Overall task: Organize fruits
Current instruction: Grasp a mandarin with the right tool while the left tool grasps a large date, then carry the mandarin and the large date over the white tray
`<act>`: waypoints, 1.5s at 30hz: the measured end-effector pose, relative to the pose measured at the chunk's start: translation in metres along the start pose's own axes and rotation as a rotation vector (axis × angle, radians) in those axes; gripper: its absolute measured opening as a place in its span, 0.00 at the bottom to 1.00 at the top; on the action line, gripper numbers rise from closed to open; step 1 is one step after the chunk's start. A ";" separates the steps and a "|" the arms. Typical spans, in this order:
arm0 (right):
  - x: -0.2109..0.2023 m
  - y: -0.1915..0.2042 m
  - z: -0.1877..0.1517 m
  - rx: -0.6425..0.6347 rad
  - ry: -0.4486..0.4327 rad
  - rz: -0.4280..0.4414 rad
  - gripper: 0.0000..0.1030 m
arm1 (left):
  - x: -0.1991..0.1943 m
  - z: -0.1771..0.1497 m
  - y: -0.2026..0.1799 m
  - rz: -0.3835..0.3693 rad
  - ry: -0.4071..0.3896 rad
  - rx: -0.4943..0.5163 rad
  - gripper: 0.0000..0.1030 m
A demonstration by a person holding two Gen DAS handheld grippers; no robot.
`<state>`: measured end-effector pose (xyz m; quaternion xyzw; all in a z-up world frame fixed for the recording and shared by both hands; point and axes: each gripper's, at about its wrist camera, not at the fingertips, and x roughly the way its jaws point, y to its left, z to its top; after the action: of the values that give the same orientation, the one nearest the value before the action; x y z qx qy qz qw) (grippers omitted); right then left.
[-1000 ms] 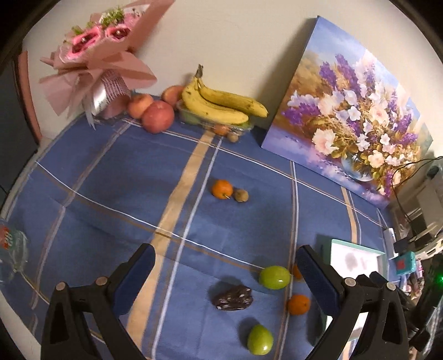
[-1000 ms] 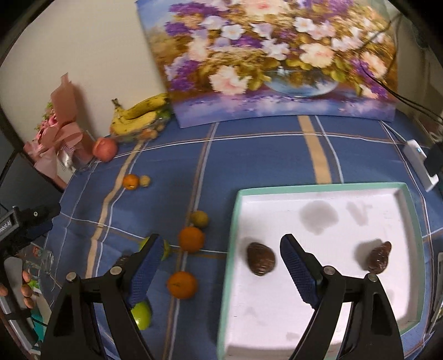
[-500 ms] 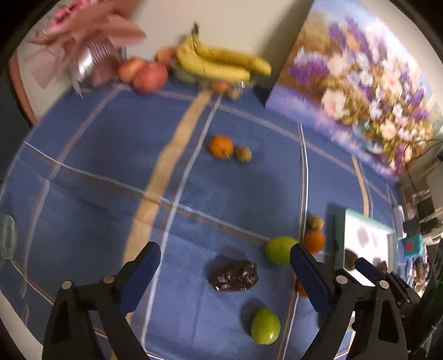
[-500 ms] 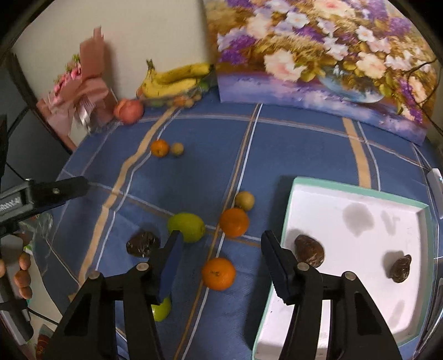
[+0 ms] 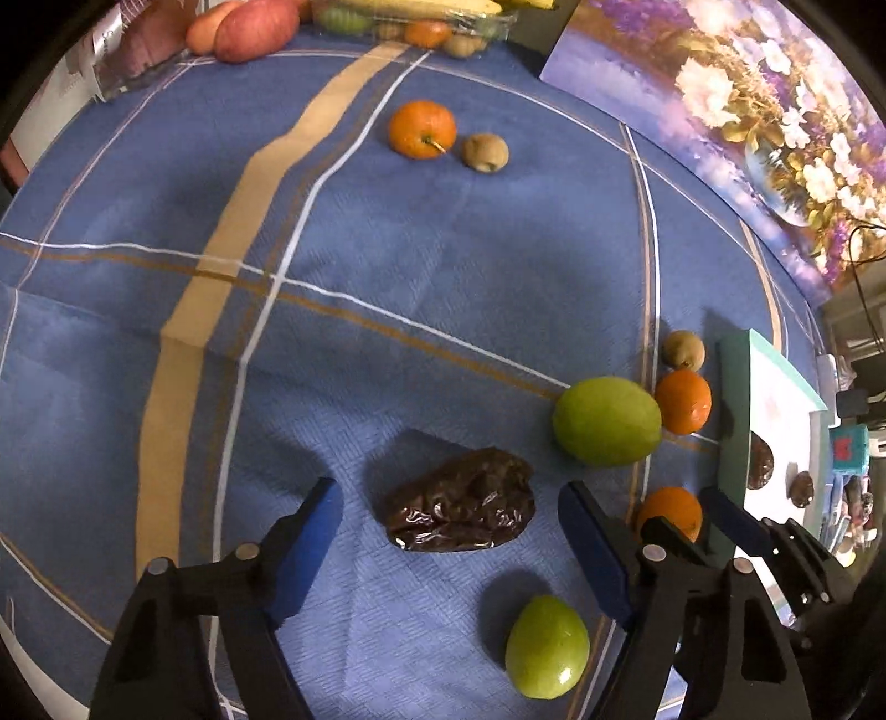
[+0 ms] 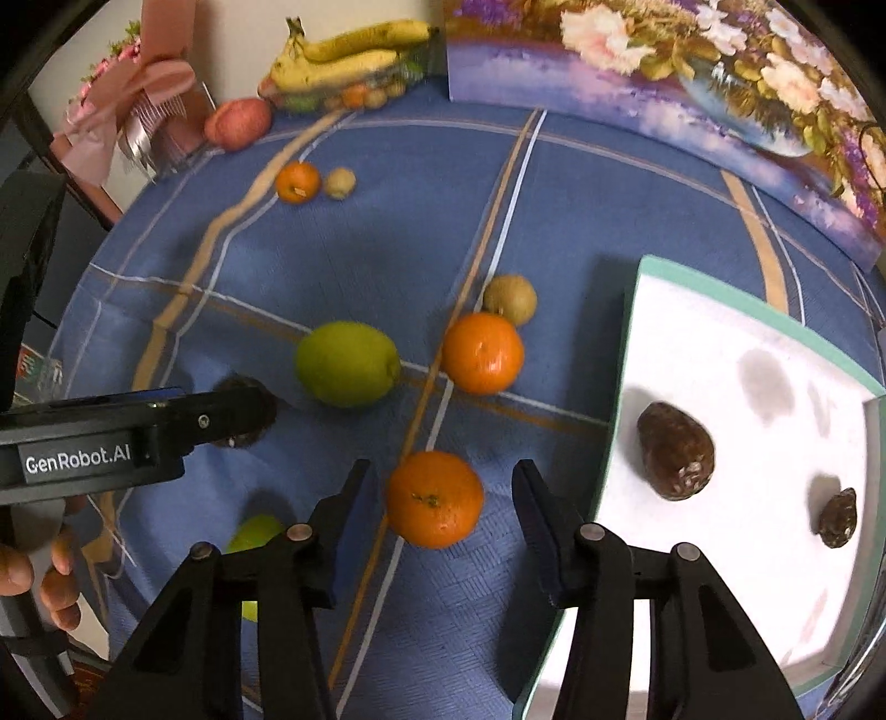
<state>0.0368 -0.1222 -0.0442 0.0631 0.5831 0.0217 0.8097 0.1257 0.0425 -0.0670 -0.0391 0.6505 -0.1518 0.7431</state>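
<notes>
My left gripper (image 5: 448,515) is open, low over the blue cloth, with a dark wrinkled dried fruit (image 5: 462,518) between its fingers, not touched. My right gripper (image 6: 437,493) is open around an orange (image 6: 434,498) beside the white tray (image 6: 626,354). The tray holds two dark brown fruits (image 6: 675,451) (image 6: 837,518). A big green fruit (image 6: 348,363), a second orange (image 6: 483,353) and a small brown fruit (image 6: 510,299) lie just beyond. A smaller green fruit (image 5: 546,646) lies near the left gripper's right finger.
An orange (image 5: 422,128) and a small brown fruit (image 5: 485,152) lie farther out. Bananas (image 6: 349,52), apples (image 6: 238,123) and a pink bouquet (image 6: 133,105) stand along the wall. A flower painting (image 6: 692,72) leans behind the tray.
Both grippers have dropped lower and moved forward. The left one has come around the dark dried fruit; the right one has swung left off the tray and around the orange.
</notes>
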 end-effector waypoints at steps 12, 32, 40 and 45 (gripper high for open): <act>0.011 0.006 -0.003 -0.024 0.022 -0.007 0.40 | -0.002 0.000 -0.002 0.001 -0.009 0.006 0.58; -0.066 -0.017 -0.004 0.060 -0.123 -0.019 0.39 | -0.096 0.006 -0.037 -0.021 -0.259 0.079 0.58; -0.086 -0.045 -0.011 0.132 -0.150 -0.031 0.39 | -0.109 0.001 -0.063 -0.023 -0.293 0.121 0.58; -0.095 -0.068 -0.016 0.192 -0.165 -0.045 0.39 | -0.110 -0.004 -0.085 -0.026 -0.299 0.164 0.58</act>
<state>-0.0113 -0.1990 0.0311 0.1286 0.5153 -0.0574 0.8454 0.0952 -0.0072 0.0589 -0.0087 0.5178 -0.2064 0.8302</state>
